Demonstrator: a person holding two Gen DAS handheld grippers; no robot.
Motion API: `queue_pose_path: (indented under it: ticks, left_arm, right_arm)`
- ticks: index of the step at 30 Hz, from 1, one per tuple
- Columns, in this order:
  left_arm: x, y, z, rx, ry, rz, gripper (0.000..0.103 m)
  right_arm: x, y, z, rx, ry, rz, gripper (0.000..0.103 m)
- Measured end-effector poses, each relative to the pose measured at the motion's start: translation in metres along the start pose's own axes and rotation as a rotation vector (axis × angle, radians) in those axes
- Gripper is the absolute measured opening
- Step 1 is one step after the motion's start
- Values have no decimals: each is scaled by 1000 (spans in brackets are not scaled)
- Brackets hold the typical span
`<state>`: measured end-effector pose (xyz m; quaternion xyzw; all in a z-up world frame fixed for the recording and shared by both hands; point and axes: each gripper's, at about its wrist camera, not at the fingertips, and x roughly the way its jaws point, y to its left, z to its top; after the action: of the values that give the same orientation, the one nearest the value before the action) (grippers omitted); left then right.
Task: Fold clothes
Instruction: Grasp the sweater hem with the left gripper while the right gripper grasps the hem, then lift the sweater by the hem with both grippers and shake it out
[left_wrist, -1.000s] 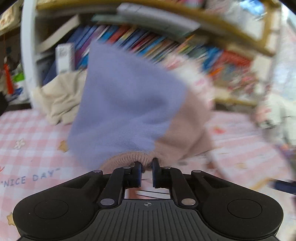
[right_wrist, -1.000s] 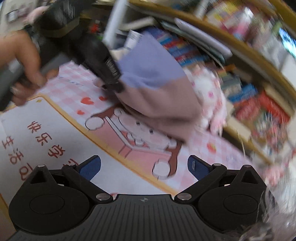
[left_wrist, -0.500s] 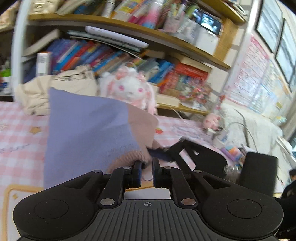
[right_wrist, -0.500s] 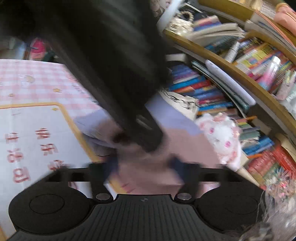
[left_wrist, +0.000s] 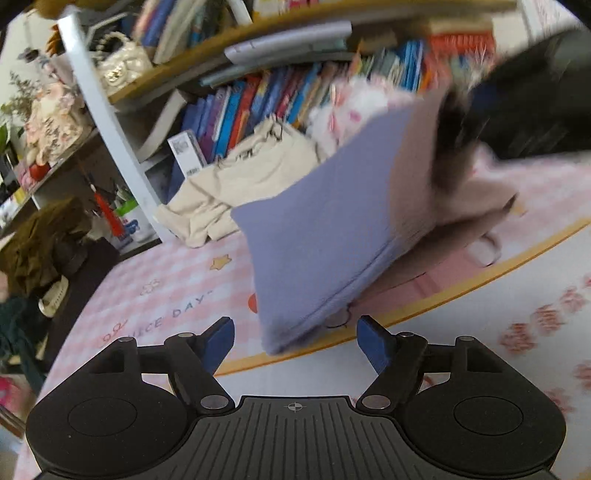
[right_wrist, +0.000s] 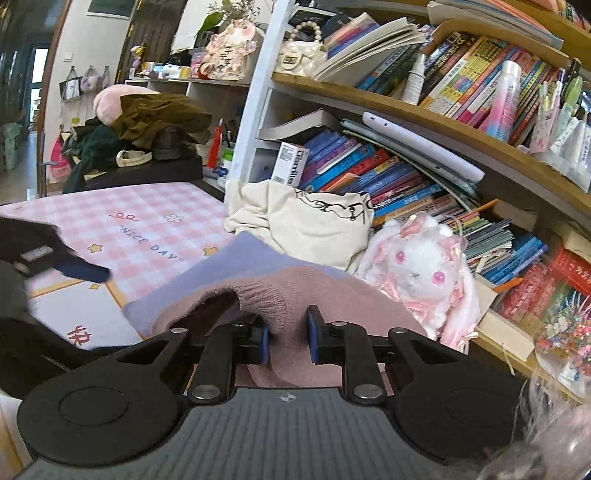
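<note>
Hanging from its ribbed pink cuff, the lilac-and-pink knit garment (right_wrist: 236, 273) is pinched by the right gripper (right_wrist: 287, 339), whose blue-padded fingers are drawn in on the cuff's rolled edge with fabric bulging between them. The left gripper (left_wrist: 295, 341) stands with its fingers (left_wrist: 219, 338) spread wide and nothing between them; the garment's lilac lower corner (left_wrist: 317, 251) dangles just ahead of that gap and a little above the printed mat (left_wrist: 480, 325). From the left wrist view, the cloth slopes up and away to the right, its long axis running from that low lilac corner toward the blurred pink end where the right gripper holds it. So the right gripper has the raised end, while the free lilac end lies nearest the left one, straight in front of it. Any next grasp on the loose end would, I judge, fall to the left side, reaching forward and slightly up. A cream garment (right_wrist: 306, 218) sits heaped against the bookshelf (right_wrist: 424, 114) beside a white plush rabbit (right_wrist: 421, 266), well apart from both grippers.
</note>
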<state>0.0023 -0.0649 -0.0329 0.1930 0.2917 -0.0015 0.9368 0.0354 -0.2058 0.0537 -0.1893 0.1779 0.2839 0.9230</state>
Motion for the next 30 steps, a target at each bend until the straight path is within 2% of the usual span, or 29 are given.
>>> queue_pose_path:
  ticks: [1, 2, 4, 5, 6, 8, 9, 11, 13, 17, 18, 20, 21, 22, 23, 26, 28, 30]
  left_arm:
    - [7, 1, 4, -9, -1, 8, 74]
    - [13, 4, 9, -23, -4, 15, 49]
    - [10, 28, 23, -169, -20, -47, 6]
    - [1, 43, 31, -262, -50, -78, 6]
    - [-11, 55, 40, -311, -93, -101, 6]
    - [-36, 74, 61, -359, -181, -142, 5]
    - [-49, 82, 74, -362, -222, -162, 5]
    - [-72, 89, 100, -343, -292, -176, 5]
    - [-89, 92, 120, -337, -337, -190, 5]
    - [-114, 87, 142, -327, -381, -194, 5]
    - [-119, 86, 145, -326, -390, -195, 5]
    - [-128, 91, 145, -318, -398, -160, 5]
    - [-132, 94, 145, -313, -401, -142, 5]
    - [-136, 97, 144, -308, -404, -123, 5]
    - [-141, 100, 144, -303, -408, -104, 5]
    - [-157, 124, 134, -348, -406, -38, 5]
    - [-172, 149, 121, -418, -414, -4, 5]
    - [-198, 162, 119, -449, -505, 33, 5]
  right_arm:
    - [-2, -2, 0, -2, 0, -8, 19]
    - [-4, -4, 0, -4, -1, -17, 19]
    - [-8, -8, -4, -9, 4, -38, 20]
    - [-10, -10, -6, -6, 7, -43, 22]
    - [-12, -10, -9, 0, 7, -54, 26]
    - [-14, -8, -17, 16, 11, -66, 44]
    - [-15, -7, -21, 24, 14, -68, 61]
    - [-14, 2, -28, 30, 21, -50, 79]
    - [-12, 17, -35, 11, 35, -27, 85]
    - [-4, 51, -45, -82, 51, 6, 87]
    - [-3, 55, -46, -102, 44, -14, 87]
    - [1, 62, -49, -142, 30, -54, 82]
    - [2, 64, -50, -160, 21, -76, 57]
    - [2, 61, -51, -173, 8, -99, 6]
    - [-1, 54, -50, -174, 2, -99, 9]
    - [-31, 19, -37, -86, -74, -89, 8]
    - [-62, -6, -18, -43, -170, -79, 7]
    - [-107, -32, 10, 26, -321, -15, 7]
